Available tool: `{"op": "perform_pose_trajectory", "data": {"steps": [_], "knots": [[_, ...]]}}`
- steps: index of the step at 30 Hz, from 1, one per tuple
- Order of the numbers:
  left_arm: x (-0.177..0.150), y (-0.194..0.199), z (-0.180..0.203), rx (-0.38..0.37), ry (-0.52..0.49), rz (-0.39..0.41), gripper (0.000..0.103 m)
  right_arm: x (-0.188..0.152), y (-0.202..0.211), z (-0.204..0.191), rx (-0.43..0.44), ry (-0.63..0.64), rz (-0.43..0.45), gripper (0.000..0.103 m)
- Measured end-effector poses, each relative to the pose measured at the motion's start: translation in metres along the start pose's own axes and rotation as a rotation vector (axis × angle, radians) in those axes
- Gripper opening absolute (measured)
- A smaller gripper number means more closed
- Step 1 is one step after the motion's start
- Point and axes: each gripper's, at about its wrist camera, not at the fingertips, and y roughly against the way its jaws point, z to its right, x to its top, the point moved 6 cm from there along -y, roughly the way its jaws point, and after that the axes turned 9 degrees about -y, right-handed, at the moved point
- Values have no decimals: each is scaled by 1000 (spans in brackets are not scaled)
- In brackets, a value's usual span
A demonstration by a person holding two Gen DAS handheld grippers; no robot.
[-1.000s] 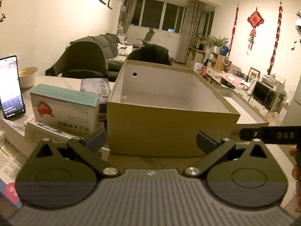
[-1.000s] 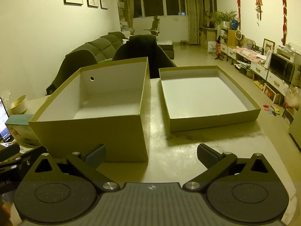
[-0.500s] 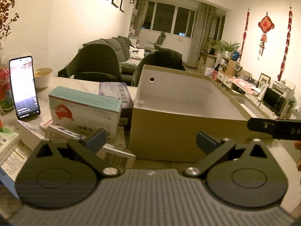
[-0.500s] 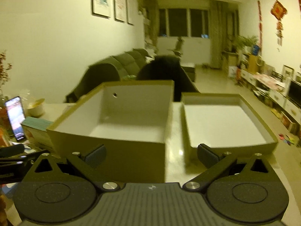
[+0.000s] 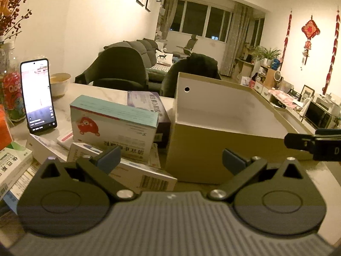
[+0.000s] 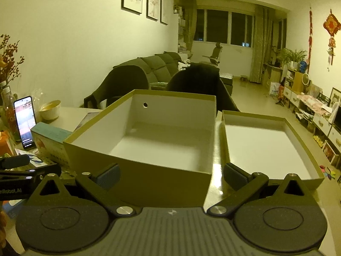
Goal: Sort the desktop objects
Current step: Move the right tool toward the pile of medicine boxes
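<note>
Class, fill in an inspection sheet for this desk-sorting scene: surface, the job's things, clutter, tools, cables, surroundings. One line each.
Surface: pale table, glossy between the boxes.
Job's things: deep cardboard box, empty; shallow box lid to its right, empty; medicine boxes stacked to its left.
Clutter: lit phone propped upright; bowl behind it; drink bottle at the far left.
Tools: left tool open, holding nothing; right tool open, holding nothing.
Cables: nothing seen.
Surroundings: dark chairs, sofa, windows, framed pictures, red wall ornaments.
</note>
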Motion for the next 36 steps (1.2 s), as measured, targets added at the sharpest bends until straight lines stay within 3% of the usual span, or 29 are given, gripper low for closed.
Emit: {"op": "perform_pose_trajectory", "data": {"steps": [9, 16, 24, 36], "knots": [[1, 3, -18, 37, 23, 16, 103, 8, -10, -34, 105, 86, -15, 103], [0, 6, -39, 66, 111, 29, 103, 18, -22, -57, 202, 127, -43, 103], [-9, 7, -55, 67, 201, 6, 103, 31, -37, -80, 288, 170, -88, 103], [-11, 10, -64, 72, 232, 21, 103, 41, -57, -125, 424, 287, -179, 103]]}}
